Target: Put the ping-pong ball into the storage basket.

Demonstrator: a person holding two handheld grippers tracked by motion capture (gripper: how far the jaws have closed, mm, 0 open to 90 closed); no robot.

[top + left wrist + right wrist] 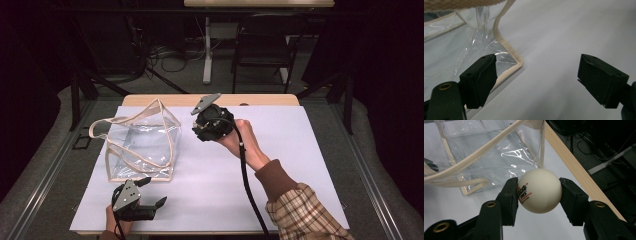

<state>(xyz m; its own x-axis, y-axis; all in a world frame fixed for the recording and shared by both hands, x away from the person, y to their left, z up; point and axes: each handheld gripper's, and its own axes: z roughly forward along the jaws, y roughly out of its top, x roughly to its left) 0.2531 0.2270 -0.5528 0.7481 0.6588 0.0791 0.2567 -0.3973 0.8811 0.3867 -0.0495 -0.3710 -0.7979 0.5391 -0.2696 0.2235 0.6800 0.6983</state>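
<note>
Right hand-held gripper (539,192) pinches the ping-pong ball (539,190) at 3 and 9 o'clock: light, smooth, slippery, dentable. Left hand-held gripper (546,77) spread.

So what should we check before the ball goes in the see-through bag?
1. White ball pinched between the right gripper's pads: ok.
2. Clear bag standing up with its top open: ok.
3. Handle strap out of the opening's way: cannot tell.
4. Left gripper open beside the bag's corner, not holding it steady: not ok.
5. Ball over the opening: not ok, it is beside the bag.
</note>
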